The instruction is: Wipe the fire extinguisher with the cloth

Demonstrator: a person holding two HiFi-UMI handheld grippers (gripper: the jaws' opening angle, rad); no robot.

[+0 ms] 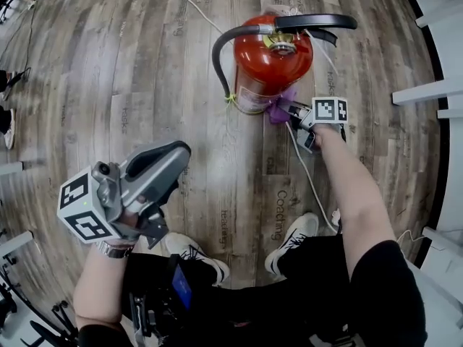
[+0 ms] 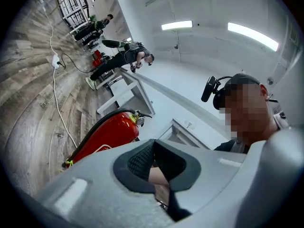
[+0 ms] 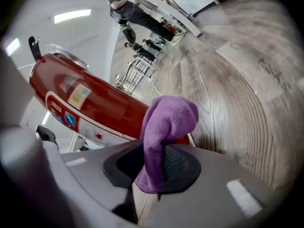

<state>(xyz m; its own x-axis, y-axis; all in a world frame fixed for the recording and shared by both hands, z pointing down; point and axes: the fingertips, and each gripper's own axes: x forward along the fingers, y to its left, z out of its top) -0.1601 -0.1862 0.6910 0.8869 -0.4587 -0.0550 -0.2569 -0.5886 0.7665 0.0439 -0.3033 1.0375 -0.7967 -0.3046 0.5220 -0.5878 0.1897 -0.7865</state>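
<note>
The right gripper, clamped on the purple cloth, sat just beside the lower wall of the fire extinguisher, which stood upright on the floor, while the shut, empty left gripper was well apart.

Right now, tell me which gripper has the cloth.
The right gripper, beside the red fire extinguisher, clamps the purple cloth; the left gripper is shut and empty.
</note>
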